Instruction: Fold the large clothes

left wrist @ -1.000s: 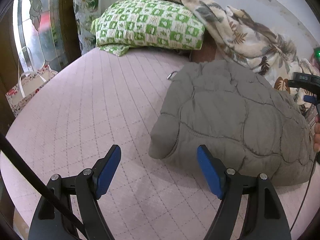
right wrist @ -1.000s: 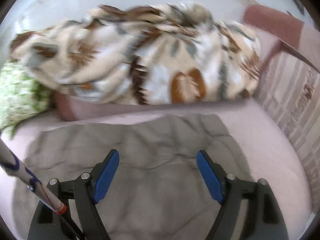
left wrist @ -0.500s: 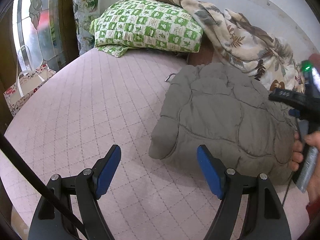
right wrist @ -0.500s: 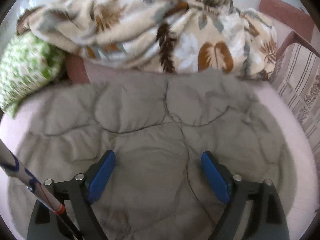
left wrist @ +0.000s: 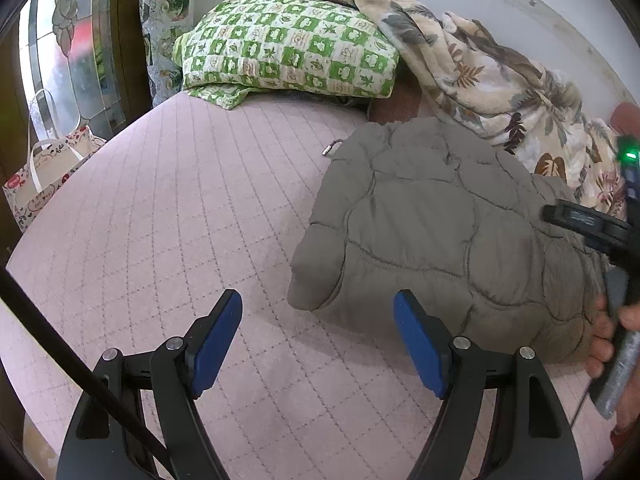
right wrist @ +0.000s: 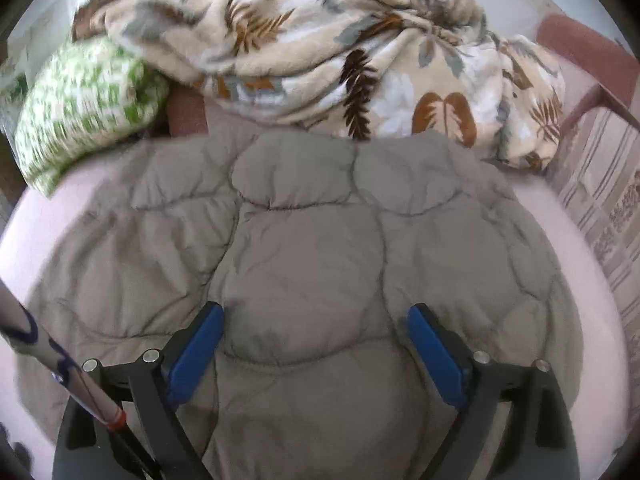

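Observation:
A grey-green quilted puffer jacket [left wrist: 440,220] lies folded into a thick bundle on the pink quilted bed [left wrist: 180,220]. My left gripper [left wrist: 318,332] is open and empty, just above the bed in front of the jacket's near left corner. My right gripper [right wrist: 316,344] is open, low over the jacket [right wrist: 320,260], with its blue pads [right wrist: 434,354] on either side of a puffed panel. In the left wrist view the right gripper's black body [left wrist: 592,228] and the hand holding it show at the jacket's right edge.
A green checked pillow [left wrist: 288,48] and a leaf-print blanket [left wrist: 500,92] lie at the head of the bed, against the wall. A gift bag [left wrist: 36,188] stands off the bed's left side by a glass door. A striped surface [right wrist: 608,208] borders the bed's right.
My right gripper has come down closer onto the jacket, which now fills its view. My left gripper has stayed almost still, and the right hand has entered its view.

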Demonstrator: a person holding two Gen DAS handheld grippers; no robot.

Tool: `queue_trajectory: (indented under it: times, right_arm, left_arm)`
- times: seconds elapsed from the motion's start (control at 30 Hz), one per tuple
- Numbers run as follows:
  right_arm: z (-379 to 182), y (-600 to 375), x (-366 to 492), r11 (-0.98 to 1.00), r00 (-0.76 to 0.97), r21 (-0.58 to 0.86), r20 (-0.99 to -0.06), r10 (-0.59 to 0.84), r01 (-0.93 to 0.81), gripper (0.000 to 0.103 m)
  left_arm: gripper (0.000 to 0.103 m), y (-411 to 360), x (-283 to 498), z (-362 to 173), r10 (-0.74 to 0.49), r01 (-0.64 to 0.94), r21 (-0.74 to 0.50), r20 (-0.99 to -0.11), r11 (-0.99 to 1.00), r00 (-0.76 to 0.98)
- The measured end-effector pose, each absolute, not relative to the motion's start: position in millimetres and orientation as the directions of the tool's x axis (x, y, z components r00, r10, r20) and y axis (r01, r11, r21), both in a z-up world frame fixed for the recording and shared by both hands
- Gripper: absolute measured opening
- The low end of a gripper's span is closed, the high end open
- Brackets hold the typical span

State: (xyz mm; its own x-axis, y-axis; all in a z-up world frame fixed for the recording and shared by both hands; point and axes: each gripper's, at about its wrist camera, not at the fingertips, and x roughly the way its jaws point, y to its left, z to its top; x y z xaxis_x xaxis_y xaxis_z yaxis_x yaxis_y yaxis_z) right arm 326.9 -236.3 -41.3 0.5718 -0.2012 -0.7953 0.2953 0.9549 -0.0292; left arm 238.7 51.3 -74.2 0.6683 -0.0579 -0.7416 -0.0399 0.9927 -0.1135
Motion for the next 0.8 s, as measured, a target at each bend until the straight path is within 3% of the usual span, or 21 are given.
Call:
queue_trajectory:
  times: [0.2,0.37,0.57,0.8]
  right_arm:
    - [-45,-280,289,0.933,0.56,-0.07,-0.783,-0.269,0.352,0.095]
    - [-58,-351,253,0.867,0.531,0.092,-0.82,-0.214,0.49,0.095]
    - [-60,-387,222,0.827,0.479,0.029,-0.826,-0.296,0.561,0.095]
    - [-65,-422,178,0.784,0.494,0.143,-0.839,-0.228,0.604,0.095]
  left_arm:
    - [0.077,50,237,-74,-0.065,-0.037,-0.12,-0.745,0.992,0.664]
    - [0.077,49,236,-73,-0.058,-0.04,-0.113,-0.743,0.993,0.667]
    - [0.077,43,235,-73,-0.046,-0.033,-0.091,-0.746,0.995,0.664]
    - [0.077,54,248,-72,-0.04,-0.065,-0.108,-0.76,0.992,0.648]
